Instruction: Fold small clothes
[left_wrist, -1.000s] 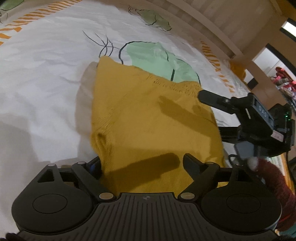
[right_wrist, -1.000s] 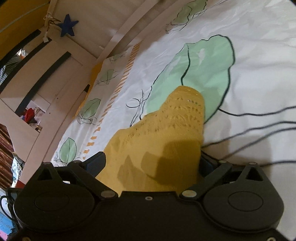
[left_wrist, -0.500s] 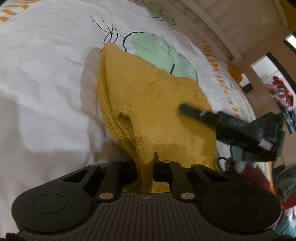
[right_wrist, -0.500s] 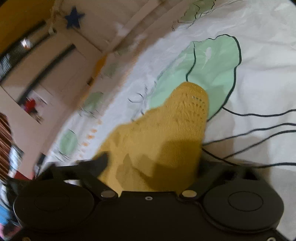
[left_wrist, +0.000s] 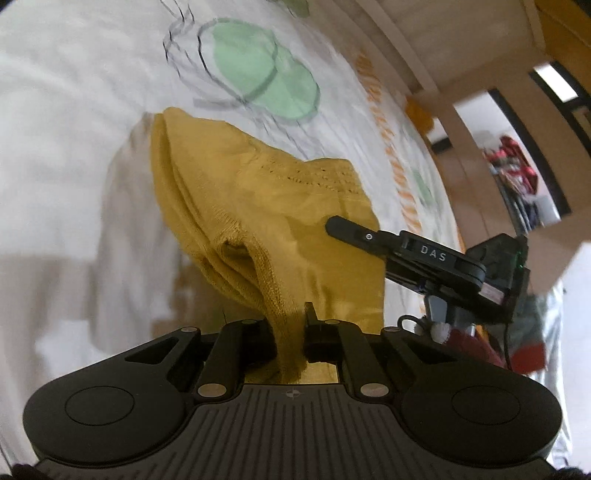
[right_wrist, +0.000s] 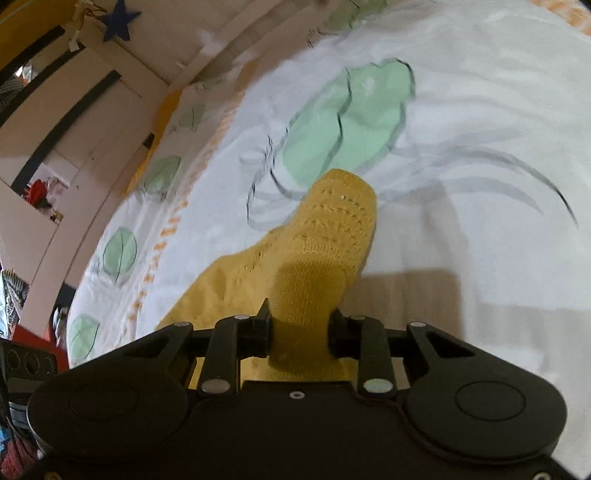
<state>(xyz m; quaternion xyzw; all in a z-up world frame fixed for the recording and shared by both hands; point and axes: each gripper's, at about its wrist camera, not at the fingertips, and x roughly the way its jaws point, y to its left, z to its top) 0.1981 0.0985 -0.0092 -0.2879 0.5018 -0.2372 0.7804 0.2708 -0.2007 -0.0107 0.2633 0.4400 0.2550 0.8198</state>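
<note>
Clamping one yellow knit garment (left_wrist: 295, 221), left hand-held gripper (left_wrist: 290, 332), right hand-held gripper (right_wrist: 299, 328), one leaf-print sheet (right_wrist: 480, 110)

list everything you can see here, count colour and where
knit garment: one, mustard yellow, on the bed sheet, near end lifted and pinched by both grippers
bed sheet: one, white with green leaf prints, black lines and orange dashes, under the garment
star: one, dark blue, on the pale furniture at upper left of the right wrist view
left gripper: one, black, fingers shut on the garment's edge
right gripper: one, black, fingers shut on a bunched part of the garment
</note>
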